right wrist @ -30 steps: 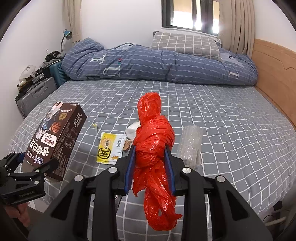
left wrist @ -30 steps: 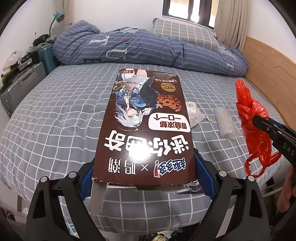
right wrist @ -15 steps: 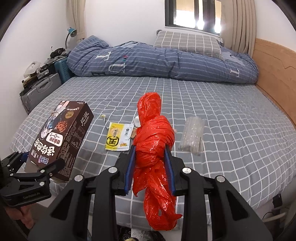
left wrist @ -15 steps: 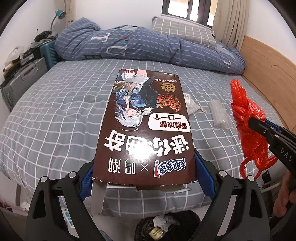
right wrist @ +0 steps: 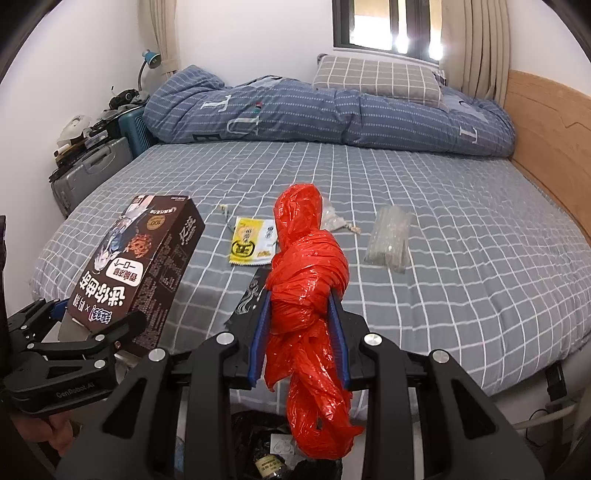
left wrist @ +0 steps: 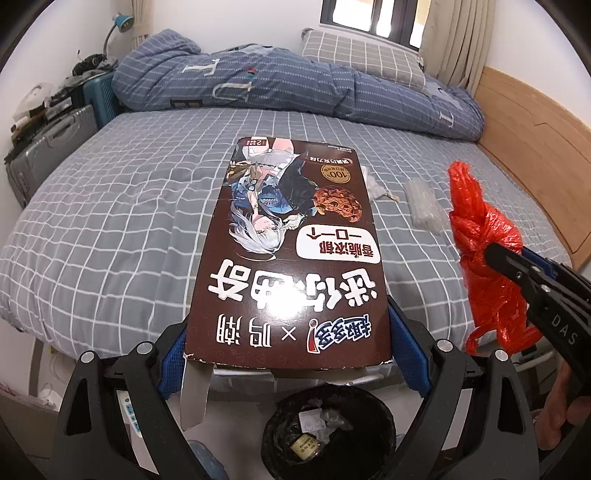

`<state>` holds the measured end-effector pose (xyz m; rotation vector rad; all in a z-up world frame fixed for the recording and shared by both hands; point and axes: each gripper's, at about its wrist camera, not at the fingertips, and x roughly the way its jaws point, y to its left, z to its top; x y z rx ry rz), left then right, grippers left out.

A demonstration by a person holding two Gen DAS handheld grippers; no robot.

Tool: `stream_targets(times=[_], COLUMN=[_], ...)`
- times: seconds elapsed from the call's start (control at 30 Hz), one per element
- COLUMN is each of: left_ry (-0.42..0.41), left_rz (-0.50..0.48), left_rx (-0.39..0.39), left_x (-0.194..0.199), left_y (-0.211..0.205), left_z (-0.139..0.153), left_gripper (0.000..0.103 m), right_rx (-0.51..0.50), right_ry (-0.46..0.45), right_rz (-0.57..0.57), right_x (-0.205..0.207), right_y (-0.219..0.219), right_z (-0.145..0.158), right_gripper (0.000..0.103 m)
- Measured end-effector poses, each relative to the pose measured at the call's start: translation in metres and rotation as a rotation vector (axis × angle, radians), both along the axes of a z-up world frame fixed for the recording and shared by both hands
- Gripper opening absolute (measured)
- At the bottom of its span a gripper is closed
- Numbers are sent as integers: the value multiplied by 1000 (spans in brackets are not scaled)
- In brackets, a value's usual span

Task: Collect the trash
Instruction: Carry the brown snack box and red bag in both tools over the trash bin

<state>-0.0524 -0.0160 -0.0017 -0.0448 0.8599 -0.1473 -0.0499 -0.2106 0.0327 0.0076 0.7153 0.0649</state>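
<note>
— What room are we in?

— We see a bedroom with white walls (right wrist: 240,44). A bed (right wrist: 461,240) fills most of it, covered in a grey sheet with a white grid. A rolled blue striped duvet (right wrist: 332,114) and a grey checked pillow (right wrist: 376,79) lie at its far end.

— And around the bed?

— We find a wooden headboard (right wrist: 546,125) on the right, a dark-framed window (right wrist: 388,26) with beige curtains (right wrist: 484,48) letting in daylight, and on the left a blue lamp (right wrist: 149,59) above stacked suitcases (right wrist: 88,170).
</note>
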Motion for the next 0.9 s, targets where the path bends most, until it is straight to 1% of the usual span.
stream_targets(times=[0.43,0.53,0.77,0.9], left_ry=[26,32,71,101], left_rz=[10,11,7,6], left_rx=[-14,-1,-9,-11], left_x=[-49,-61,-85,-100], left_y=[-1,-2,-3,-3], left_z=[-4,-6,-13,-20], left_gripper=[88,88,88,88], right_rx=[15,22,35,37], right_ry=[29,43,78,116], right_rz=[15,19,8,-11], right_x=[-48,-59,-87,-103], right_y=[10,12,12,9], right_z=[-12,-15,-24,-35], right_gripper=[29,29,29,29])
